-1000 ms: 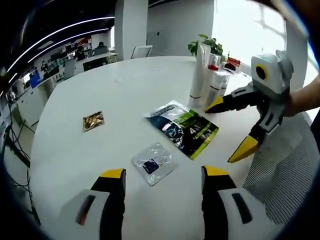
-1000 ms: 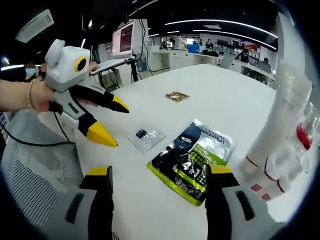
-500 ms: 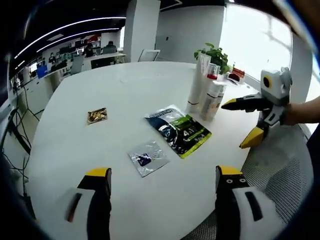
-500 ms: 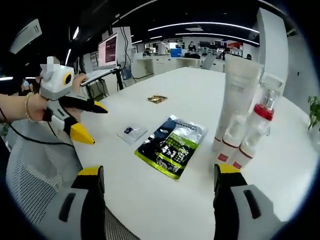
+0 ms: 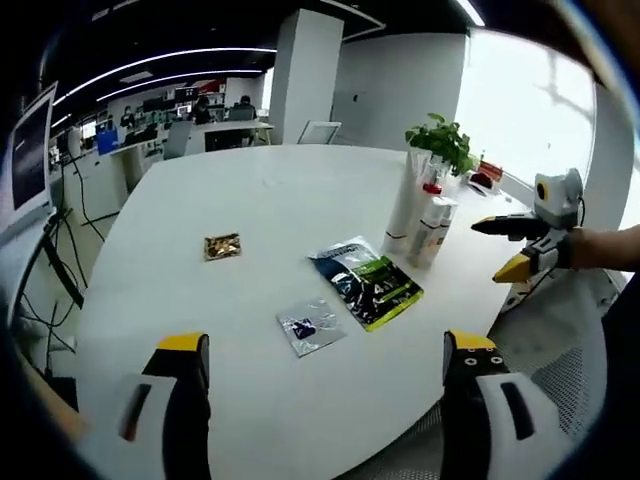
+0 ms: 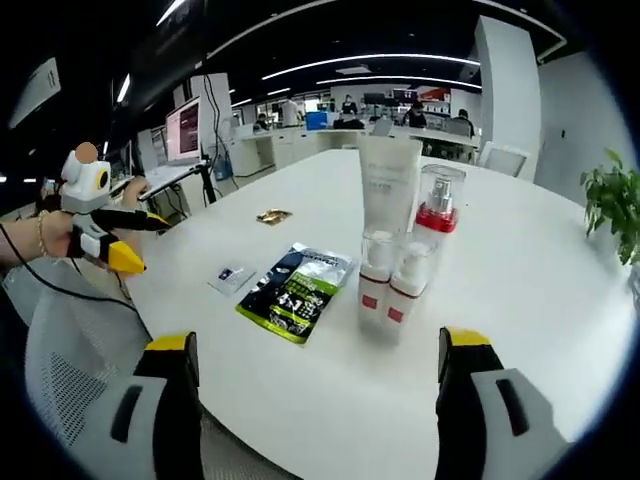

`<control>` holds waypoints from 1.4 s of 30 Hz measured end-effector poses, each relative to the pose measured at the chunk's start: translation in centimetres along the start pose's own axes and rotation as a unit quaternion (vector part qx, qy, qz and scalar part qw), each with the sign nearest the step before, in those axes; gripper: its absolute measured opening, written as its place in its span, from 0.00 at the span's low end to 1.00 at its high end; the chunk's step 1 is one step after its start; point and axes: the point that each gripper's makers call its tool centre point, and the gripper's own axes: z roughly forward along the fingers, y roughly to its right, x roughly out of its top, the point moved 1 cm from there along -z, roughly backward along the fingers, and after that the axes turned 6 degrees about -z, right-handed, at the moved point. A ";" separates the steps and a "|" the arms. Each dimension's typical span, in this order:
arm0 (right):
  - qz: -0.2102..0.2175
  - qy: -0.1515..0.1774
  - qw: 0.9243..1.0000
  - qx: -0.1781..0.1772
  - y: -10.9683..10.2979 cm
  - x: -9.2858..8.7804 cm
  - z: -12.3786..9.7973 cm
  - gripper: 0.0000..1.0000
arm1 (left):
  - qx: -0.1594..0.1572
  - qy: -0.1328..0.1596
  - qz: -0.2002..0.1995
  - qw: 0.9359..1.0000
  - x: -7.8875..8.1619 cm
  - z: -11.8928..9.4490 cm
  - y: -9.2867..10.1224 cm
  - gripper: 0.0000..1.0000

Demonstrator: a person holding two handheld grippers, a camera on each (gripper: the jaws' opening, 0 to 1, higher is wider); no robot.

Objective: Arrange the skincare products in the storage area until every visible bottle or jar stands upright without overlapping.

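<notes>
Green sachet (image 6: 293, 291), small foil packet (image 6: 231, 276) and gold packet (image 6: 271, 216) lie flat on bench (image 6: 540, 290). Tube (image 6: 388, 190) and bottles (image 6: 398, 290) stand upright, clustered, ahead between right tongs (image 6: 315, 375), spread wide, empty. Left tongs (image 5: 325, 375) wide too, well back.

Glossy foil sachet (image 5: 366, 285) on smooth matt white table (image 5: 250, 200)

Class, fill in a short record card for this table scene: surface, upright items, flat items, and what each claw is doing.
Surface: white table
Upright items: tall tube, red-collared pump bottle and two small bottles, grouped close together
Flat items: green-black pouch, silver sachet, gold sachet, spread apart beside the bottles
Left claw: open, holding nothing, off the table edge
Right claw: open, holding nothing, off the table edge
Background: potted plant
</notes>
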 end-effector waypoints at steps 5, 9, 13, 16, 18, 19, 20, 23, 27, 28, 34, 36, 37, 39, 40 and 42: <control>0.005 0.002 1.000 -0.006 0.2 0.1 -0.4 1.00 | 0.006 -0.009 0.008 1.000 -0.8 -0.3 -0.3 0.96; 0.007 0.004 1.000 -0.009 0.5 0.1 -0.5 1.00 | 0.013 -0.004 0.001 1.000 -0.8 -0.5 -0.3 0.97; 0.005 0.000 1.000 -0.007 0.1 0.0 -0.6 1.00 | 0.016 -0.006 -0.008 1.000 -0.8 -0.4 -0.5 0.98; 0.005 0.000 1.000 -0.008 0.3 0.0 -0.5 1.00 | 0.017 -0.010 -0.002 1.000 -0.6 -0.2 -0.5 0.98; 0.008 0.000 1.000 -0.008 0.4 -0.1 -0.4 1.00 | 0.017 -0.009 -0.002 1.000 -0.4 -0.1 -0.6 0.97; 0.008 -0.001 1.000 -0.009 0.5 -0.2 -0.3 1.00 | 0.017 -0.009 -0.002 1.000 -0.2 0.0 -0.7 0.97; 0.008 -0.001 1.000 -0.009 0.5 -0.2 -0.3 1.00 | 0.017 -0.009 -0.001 1.000 -0.1 0.2 -0.8 0.97; 0.008 -0.003 1.000 -0.010 0.6 -0.3 -0.3 1.00 | 0.017 -0.008 0.000 1.000 0.4 0.5 -1.0 0.97; 0.009 -0.006 1.000 -0.013 0.6 -0.4 -0.3 1.00 | 0.022 -0.007 0.000 1.000 1.3 1.2 -1.7 0.97; 0.009 -0.005 1.000 -0.014 0.6 -0.3 -0.5 1.00 | 0.025 -0.008 0.001 1.000 1.5 1.3 -1.8 0.97; 0.015 -0.010 1.000 -0.014 0.5 -0.4 -0.4 1.00 | 0.032 -0.013 -0.002 0.999 2.4 2.3 -2.4 0.96; 0.014 -0.014 1.000 -0.012 0.3 -0.5 -0.4 1.00 | 0.033 -0.014 -0.002 0.999 2.6 2.7 -2.6 0.96; 0.013 -0.016 1.000 -0.011 0.3 -0.5 -0.3 1.00 | 0.034 -0.015 -0.001 0.999 2.7 3.0 -2.8 0.96; 0.014 -0.020 1.000 -0.010 0.2 -0.6 -0.4 1.00 | 0.033 -0.019 0.000 0.999 2.8 3.6 -3.1 0.96; 0.015 -0.021 1.000 -0.009 0.3 -0.6 -0.3 1.00 | 0.033 -0.020 0.000 0.999 2.9 3.8 -3.2 0.95; 0.018 -0.023 1.000 -0.009 0.3 -0.7 -0.3 1.00 | 0.035 -0.025 0.000 0.999 2.9 4.3 -3.7 0.95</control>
